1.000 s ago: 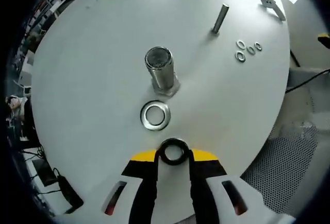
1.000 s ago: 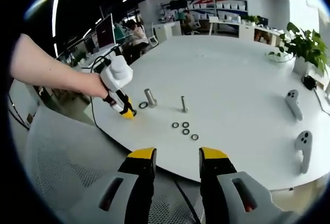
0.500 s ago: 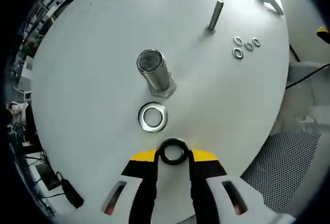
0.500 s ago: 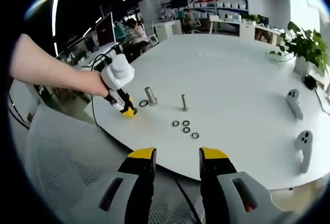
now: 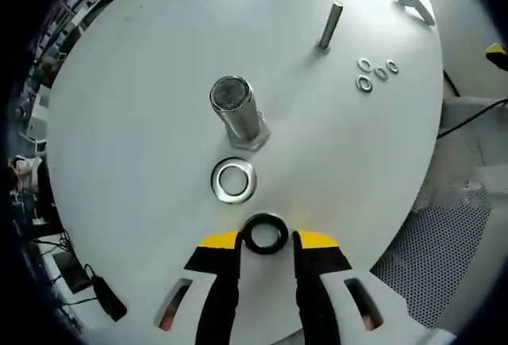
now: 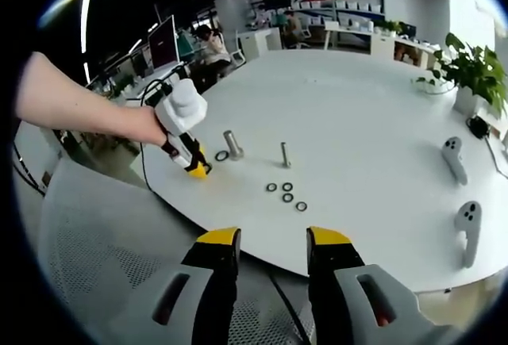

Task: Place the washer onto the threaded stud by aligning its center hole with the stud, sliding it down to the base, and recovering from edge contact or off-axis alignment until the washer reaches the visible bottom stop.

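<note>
Washer [image 5: 265, 234] clamped between left gripper [image 5: 266, 242] jaws, short of thick stud [image 5: 236, 110]; right gripper [image 6: 268, 242] jaws apart, empty.

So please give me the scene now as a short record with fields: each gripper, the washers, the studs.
left hand-held gripper: shut on black washer, above the table
right hand-held gripper: open, holds nothing, off the table edge
silver washer: flat on the table, beside the thick stud's base
thick stud: upright, no washer on it
thin stud: upright, farther away
small washers: three, loose, near the thin stud
</note>
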A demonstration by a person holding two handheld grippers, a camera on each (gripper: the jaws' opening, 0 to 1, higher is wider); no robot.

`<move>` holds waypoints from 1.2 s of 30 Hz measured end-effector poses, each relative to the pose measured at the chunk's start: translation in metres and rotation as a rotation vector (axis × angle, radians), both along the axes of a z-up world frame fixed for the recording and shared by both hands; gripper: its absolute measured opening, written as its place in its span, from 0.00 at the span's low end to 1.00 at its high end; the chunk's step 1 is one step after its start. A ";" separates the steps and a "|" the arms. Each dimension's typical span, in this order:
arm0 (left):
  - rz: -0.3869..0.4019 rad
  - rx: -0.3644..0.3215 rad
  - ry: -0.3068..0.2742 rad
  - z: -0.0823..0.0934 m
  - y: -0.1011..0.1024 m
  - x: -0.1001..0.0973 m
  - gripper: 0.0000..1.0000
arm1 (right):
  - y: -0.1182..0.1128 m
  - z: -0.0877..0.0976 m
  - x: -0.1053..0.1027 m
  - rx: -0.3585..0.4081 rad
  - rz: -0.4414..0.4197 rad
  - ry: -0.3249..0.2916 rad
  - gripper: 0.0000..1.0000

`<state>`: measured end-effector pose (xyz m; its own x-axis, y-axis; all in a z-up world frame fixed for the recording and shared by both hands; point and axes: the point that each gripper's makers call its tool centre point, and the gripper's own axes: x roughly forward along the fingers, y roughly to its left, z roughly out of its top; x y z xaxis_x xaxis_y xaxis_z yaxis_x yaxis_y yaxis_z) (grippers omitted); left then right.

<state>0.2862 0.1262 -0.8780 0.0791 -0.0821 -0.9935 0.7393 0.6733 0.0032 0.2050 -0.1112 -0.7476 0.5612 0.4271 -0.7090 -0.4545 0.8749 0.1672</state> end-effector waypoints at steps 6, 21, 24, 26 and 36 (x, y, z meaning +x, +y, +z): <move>0.009 -0.026 -0.018 0.000 0.001 0.000 0.24 | -0.001 0.002 0.001 0.006 -0.012 -0.010 0.35; -0.040 0.025 0.019 -0.001 -0.001 0.002 0.20 | -0.002 0.003 0.003 0.016 -0.027 -0.016 0.35; -0.049 -0.002 -0.002 0.000 0.001 0.001 0.19 | -0.003 0.004 0.004 0.020 -0.034 -0.019 0.35; -0.055 -0.015 -0.011 0.001 0.001 0.000 0.19 | -0.003 0.004 0.003 0.021 -0.034 -0.019 0.35; -0.131 -0.028 -0.006 0.001 0.004 0.000 0.19 | -0.004 0.004 0.003 0.022 -0.039 -0.019 0.35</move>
